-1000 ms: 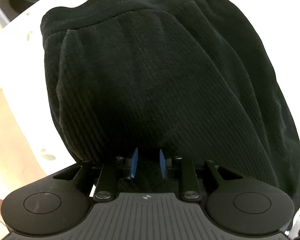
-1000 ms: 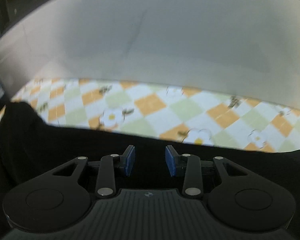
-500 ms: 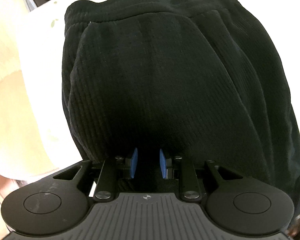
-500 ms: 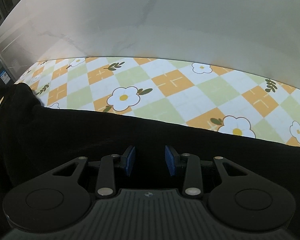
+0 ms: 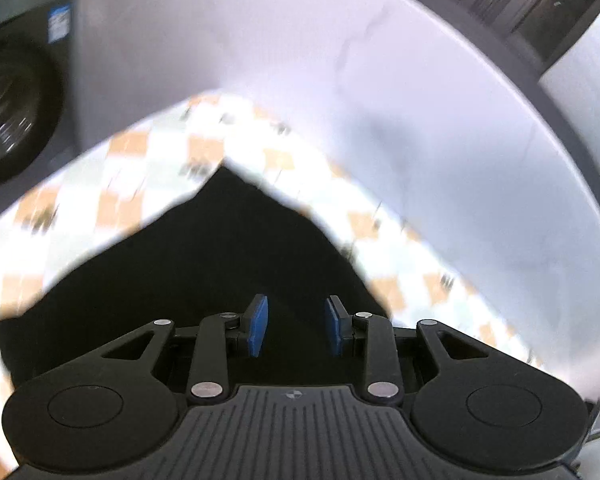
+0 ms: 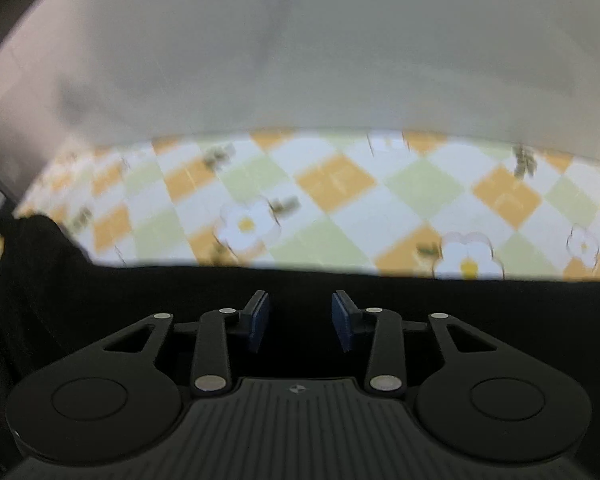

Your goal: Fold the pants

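Both views blurred. Left claw (image 5: 296, 326) and right claw (image 6: 300, 320) apart, gripping nothing, over black pants (image 5: 220, 248) on table (image 6: 340, 184). Probably between folds; next, regrasp edge.

I see matt black cloth pants (image 5: 220, 256), a patterned tablecloth (image 6: 340, 200) at twelve o'clock, and matt plastic on my left gripper (image 5: 296, 326).

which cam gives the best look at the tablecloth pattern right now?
Right wrist. The checked tablecloth fills a wide band there, with orange and green diamonds and white flowers readable despite some blur, beyond the black pants. The left wrist view shows only a narrow, heavily smeared strip of it around a pants corner.
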Motion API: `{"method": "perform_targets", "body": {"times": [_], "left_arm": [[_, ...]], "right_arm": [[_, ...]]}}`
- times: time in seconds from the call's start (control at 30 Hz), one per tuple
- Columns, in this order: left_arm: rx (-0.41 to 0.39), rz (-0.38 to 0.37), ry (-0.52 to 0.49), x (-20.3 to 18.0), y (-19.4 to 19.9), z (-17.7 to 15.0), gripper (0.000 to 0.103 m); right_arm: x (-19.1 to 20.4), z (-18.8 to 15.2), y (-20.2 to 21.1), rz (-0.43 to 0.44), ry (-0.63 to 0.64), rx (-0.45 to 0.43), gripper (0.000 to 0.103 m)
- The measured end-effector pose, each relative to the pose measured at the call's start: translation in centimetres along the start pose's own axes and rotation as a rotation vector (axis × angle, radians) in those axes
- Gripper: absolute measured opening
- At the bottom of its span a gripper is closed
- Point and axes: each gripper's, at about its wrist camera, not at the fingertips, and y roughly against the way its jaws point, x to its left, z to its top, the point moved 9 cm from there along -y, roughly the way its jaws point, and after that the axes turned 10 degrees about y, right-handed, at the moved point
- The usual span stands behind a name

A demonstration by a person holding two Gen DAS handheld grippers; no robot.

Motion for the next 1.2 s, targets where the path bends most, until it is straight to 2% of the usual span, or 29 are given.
{"method": "perform_targets", "body": {"times": [0.1, 0.2, 0.27, 0.43, 0.57, 0.67, 0.8, 0.9, 1.13, 1.2], "left_arm": [[-0.032, -0.053, 0.037, 0.1, -0.9, 3.6, 0.034], [0.008, -0.132, 0.14, 1.7, -2.4, 6.1, 0.038], [0.007, -0.116, 0.136, 3.1, -3.3, 6.9, 0.038], [0.013, -0.029, 0.018, 7.0, -6.6, 9.6, 0.039], [0.026, -0.049, 0.01, 8.8, -8.7, 9.7, 0.039], [0.017, -0.071, -0.027, 9.1, -10.7, 9.9, 0.039], [0.036, -0.101, -0.07, 8.9, -11.7, 10.8, 0.039], [0.068, -0.165, -0.06, 8.4, -12.7, 11.2, 0.039], [0.119, -0.214, 0.008, 8.2, -16.1, 11.8, 0.041], [0.134, -0.231, 0.005, 7.9, -16.4, 11.7, 0.046]], "right_arm": [[1.6, 0.9, 0.2, -0.02, 0.067, -0.016, 0.039], [2.9, 0.8, -0.2, -0.042, 0.103, -0.016, 0.039], [3.6, 0.5, -0.6, -0.054, 0.093, -0.013, 0.039], [5.3, -0.9, -1.6, -0.079, 0.02, -0.015, 0.039], [5.0, -2.1, -2.3, -0.105, -0.084, -0.016, 0.039], [4.5, -2.8, -2.5, -0.141, -0.111, -0.006, 0.039], [4.4, -3.2, -2.6, -0.161, -0.091, -0.001, 0.039], [4.7, -3.3, -2.3, -0.172, -0.088, -0.004, 0.039], [5.5, -3.2, -1.9, -0.186, -0.03, 0.014, 0.039], [5.8, -2.9, -2.0, -0.183, 0.013, 0.018, 0.039]]}}
